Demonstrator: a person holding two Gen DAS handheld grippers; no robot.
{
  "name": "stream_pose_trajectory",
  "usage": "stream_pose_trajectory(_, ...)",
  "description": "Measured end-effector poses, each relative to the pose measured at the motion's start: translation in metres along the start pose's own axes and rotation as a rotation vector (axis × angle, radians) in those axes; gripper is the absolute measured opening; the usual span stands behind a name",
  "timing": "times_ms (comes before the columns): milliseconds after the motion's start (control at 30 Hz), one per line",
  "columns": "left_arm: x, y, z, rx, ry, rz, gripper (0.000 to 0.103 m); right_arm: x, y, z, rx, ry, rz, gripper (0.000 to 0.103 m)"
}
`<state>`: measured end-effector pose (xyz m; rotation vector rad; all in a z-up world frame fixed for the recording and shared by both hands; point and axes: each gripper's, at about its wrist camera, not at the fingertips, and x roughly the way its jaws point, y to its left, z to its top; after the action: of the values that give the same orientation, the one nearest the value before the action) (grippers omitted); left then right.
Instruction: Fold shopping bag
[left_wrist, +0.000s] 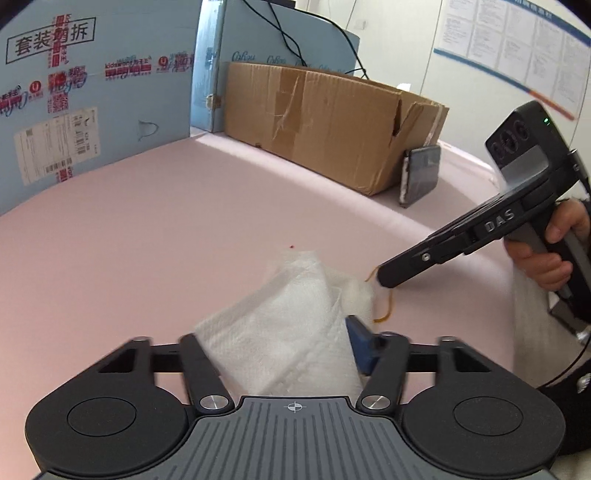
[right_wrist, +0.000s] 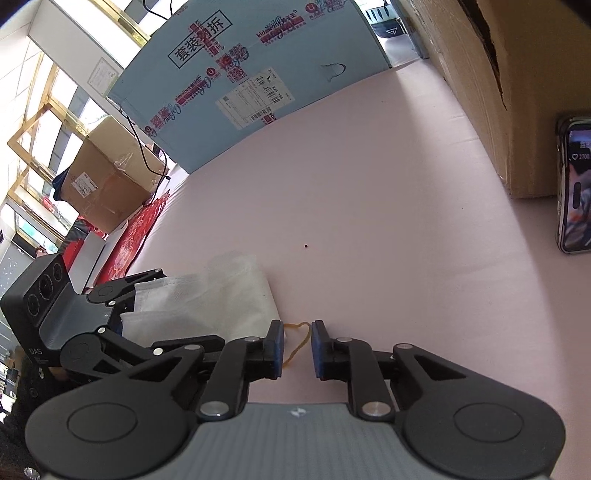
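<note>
A white shopping bag (left_wrist: 291, 325) is folded into a thick bundle over the pink tabletop (left_wrist: 147, 240). My left gripper (left_wrist: 293, 343) is shut on its near end; one blue pad (left_wrist: 360, 343) shows, and the bag hides the other. In the right wrist view the bag (right_wrist: 207, 295) sticks out of the left gripper (right_wrist: 123, 308). My right gripper (right_wrist: 297, 345) stands just right of the bag with a narrow gap between its pads. A thin yellow rubber band (right_wrist: 301, 338) loops loosely in that gap. In the left wrist view the band (left_wrist: 388, 306) dangles at the right gripper's tip (left_wrist: 384, 282).
A tall blue printed carton (left_wrist: 92, 92) and a torn brown cardboard box (left_wrist: 325, 129) stand along the table's far side. A phone (left_wrist: 421, 173) leans against the brown box. A person's hand (left_wrist: 546, 254) grips the right tool's handle.
</note>
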<state>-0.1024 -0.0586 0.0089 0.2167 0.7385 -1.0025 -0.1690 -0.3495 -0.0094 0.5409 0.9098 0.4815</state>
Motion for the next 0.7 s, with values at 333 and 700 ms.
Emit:
stream_pose_trajectory(333, -0.004, -0.029, 0.004, 0.29, -0.025, 0.064, 0.016, 0.001, -0.009, 0.005, 0.045, -0.036, 0.002, 0.004)
stream_pose_trajectory(700, 0.004, -0.063, -0.018, 0.483, -0.065, 0.194, 0.017, 0.003, -0.024, 0.008, 0.174, 0.0, 0.097, 0.006)
